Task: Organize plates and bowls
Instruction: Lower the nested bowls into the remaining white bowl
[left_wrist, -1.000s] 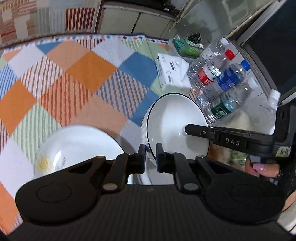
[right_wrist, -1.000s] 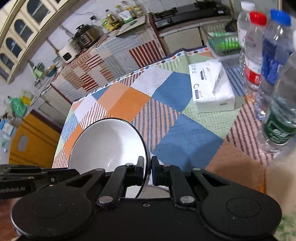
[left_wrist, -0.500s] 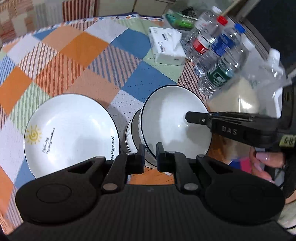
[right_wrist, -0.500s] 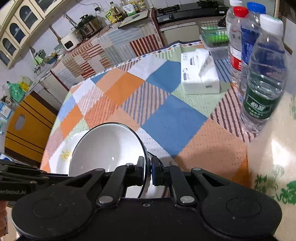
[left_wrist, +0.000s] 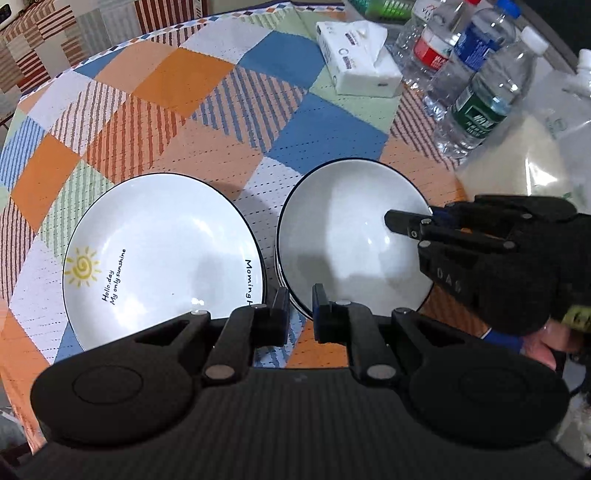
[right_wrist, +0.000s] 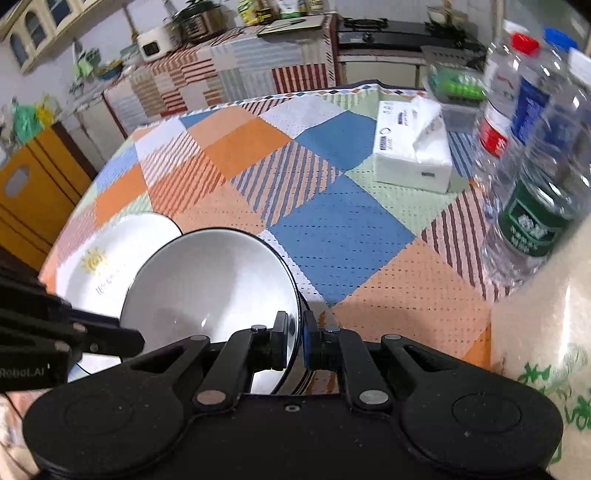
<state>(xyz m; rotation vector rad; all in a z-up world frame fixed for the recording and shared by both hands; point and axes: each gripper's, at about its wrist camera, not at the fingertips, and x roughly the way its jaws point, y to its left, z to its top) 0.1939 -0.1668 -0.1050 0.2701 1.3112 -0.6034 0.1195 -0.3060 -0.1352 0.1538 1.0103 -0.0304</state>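
Note:
A white bowl with a dark rim (left_wrist: 347, 236) rests in a stack of like bowls; it also shows in the right wrist view (right_wrist: 210, 291). My right gripper (right_wrist: 294, 341) is shut on the bowl's near rim; it also shows in the left wrist view (left_wrist: 410, 221) at the bowl's right edge. My left gripper (left_wrist: 300, 317) has its jaws slightly apart, empty, just in front of the stack. A white plate with a sun drawing (left_wrist: 159, 254) lies left of the bowls and also shows in the right wrist view (right_wrist: 110, 254).
A checked tablecloth (left_wrist: 177, 110) covers the round table. A tissue pack (left_wrist: 358, 62) lies at the back. Several water bottles (left_wrist: 480, 99) stand at the right, next to a big bag of rice (right_wrist: 543, 325). Kitchen counters lie beyond the table.
The bowl in my right gripper has come down from a tilted, raised pose onto the bowl stack. My left gripper's jaws have parted slightly. The plate has come fully into view.

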